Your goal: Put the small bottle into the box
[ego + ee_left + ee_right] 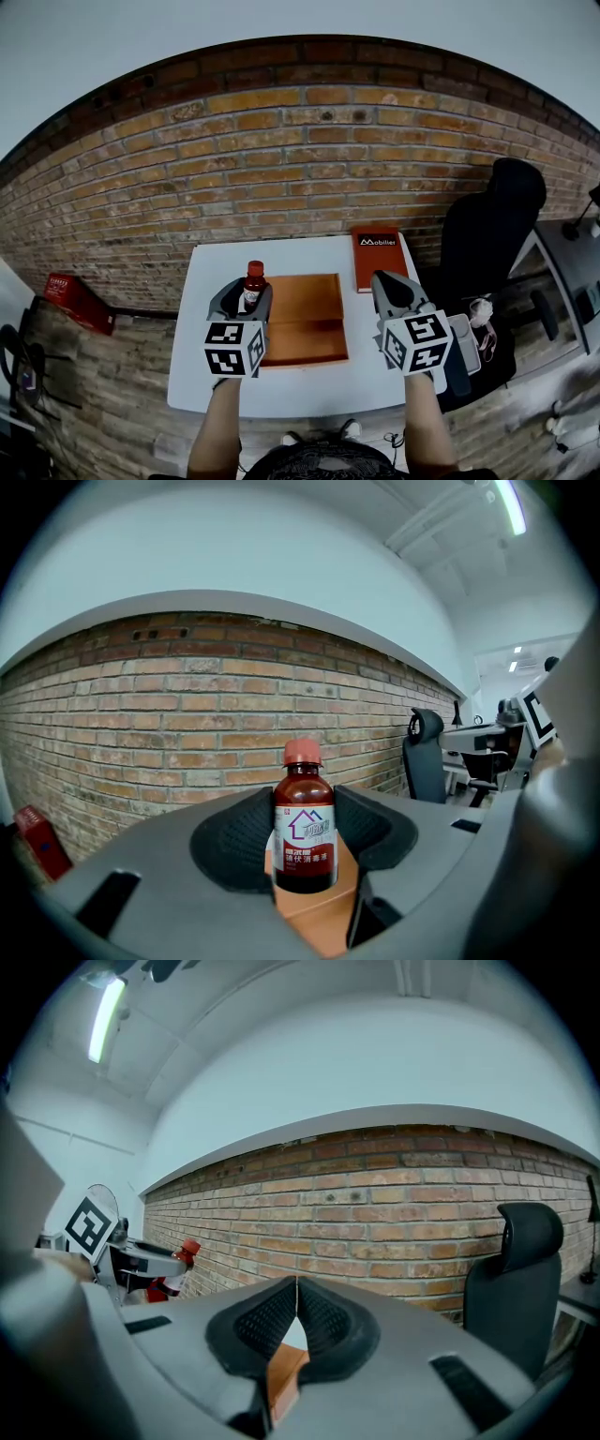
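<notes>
Left claw point(246, 292) grips the bottle point(253, 279) upright, axis vertical, cap up, at nine o'clock of the box point(309, 328); right claw point(384, 279), closed and empty, at three o'clock.

One bottle point(254, 281), one box point(309, 328), one book point(378, 262).

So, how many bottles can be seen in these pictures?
1. The small bottle stands upright between the jaws of the left gripper, by the left edge of the orange box. No other bottle shows.
</notes>
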The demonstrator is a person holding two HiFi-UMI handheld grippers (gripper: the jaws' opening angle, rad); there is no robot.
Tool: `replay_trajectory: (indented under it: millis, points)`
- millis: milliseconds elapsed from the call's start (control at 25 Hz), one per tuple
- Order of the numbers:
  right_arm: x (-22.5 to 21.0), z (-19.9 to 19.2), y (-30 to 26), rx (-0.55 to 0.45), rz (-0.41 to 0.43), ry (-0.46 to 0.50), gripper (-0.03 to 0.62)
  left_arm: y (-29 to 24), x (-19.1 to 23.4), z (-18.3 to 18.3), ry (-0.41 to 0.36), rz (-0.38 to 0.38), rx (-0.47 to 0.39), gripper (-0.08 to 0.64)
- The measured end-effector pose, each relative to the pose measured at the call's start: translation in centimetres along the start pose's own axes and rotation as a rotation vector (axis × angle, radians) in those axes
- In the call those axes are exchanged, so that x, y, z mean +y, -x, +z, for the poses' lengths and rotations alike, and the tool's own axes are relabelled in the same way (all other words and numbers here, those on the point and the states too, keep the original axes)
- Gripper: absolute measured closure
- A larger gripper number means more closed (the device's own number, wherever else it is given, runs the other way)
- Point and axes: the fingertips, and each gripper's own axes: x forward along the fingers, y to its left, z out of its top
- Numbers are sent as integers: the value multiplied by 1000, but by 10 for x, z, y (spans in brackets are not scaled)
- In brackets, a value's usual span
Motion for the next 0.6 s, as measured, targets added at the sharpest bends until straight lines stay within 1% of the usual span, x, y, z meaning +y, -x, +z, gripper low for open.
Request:
replay_trajectory:
  millis: [320, 600]
  points:
    - [-10, -1, 5, -9, 6, -18, 571, -9, -18, -1, -18, -23, 21, 342]
    - [-12, -3, 7, 3, 8, -6, 571, -23, -35, -18, -42, -83, 95, 342]
